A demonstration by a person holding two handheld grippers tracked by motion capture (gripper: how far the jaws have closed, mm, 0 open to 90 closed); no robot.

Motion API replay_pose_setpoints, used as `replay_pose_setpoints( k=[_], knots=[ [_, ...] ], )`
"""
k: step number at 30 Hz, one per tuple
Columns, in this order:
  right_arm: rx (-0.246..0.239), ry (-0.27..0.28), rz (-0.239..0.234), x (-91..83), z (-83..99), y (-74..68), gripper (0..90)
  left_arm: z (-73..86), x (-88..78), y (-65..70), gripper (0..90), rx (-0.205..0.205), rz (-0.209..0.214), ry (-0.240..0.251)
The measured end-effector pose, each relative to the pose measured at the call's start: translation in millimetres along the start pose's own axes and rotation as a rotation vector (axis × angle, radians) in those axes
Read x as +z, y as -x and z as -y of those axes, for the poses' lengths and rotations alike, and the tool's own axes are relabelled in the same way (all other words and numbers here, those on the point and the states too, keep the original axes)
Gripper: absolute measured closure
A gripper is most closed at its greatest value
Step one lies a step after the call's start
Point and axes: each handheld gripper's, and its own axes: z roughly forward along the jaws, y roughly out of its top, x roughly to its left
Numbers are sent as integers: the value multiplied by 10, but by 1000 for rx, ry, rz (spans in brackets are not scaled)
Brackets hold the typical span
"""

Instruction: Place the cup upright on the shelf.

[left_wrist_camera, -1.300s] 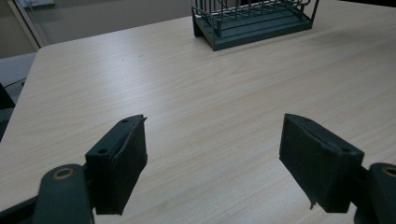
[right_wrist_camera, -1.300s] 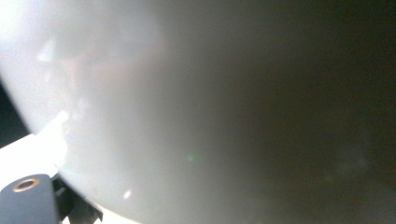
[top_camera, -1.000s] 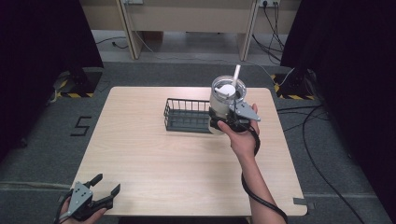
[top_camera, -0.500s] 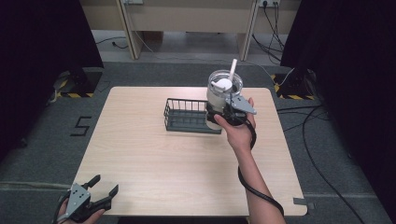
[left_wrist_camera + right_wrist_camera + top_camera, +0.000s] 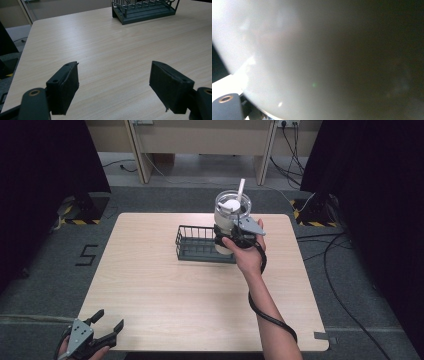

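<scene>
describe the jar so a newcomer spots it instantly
Find the wooden table, then the dark wire basket near its far edge. The jar is at the basket's right end, held by the right tongs: clear, round, with a white stick poking out.

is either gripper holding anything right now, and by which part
The right gripper clamps a clear glass jar with a white spoon inside by its lower side wall, above the dark wire basket. The left gripper is open and holds nothing.
</scene>
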Motion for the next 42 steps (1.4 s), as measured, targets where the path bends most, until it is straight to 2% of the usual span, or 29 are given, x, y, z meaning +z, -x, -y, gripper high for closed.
replay_pose_setpoints(
  k=[24,42],
  knots=[
    [0,-2,-3,363,-107,-93,103,26,-55,-17,229,-12,-18,-4],
    [7,-21,0,576,-62,-119,102,28,-48,-7,230,-11,-9,-6]
  ],
)
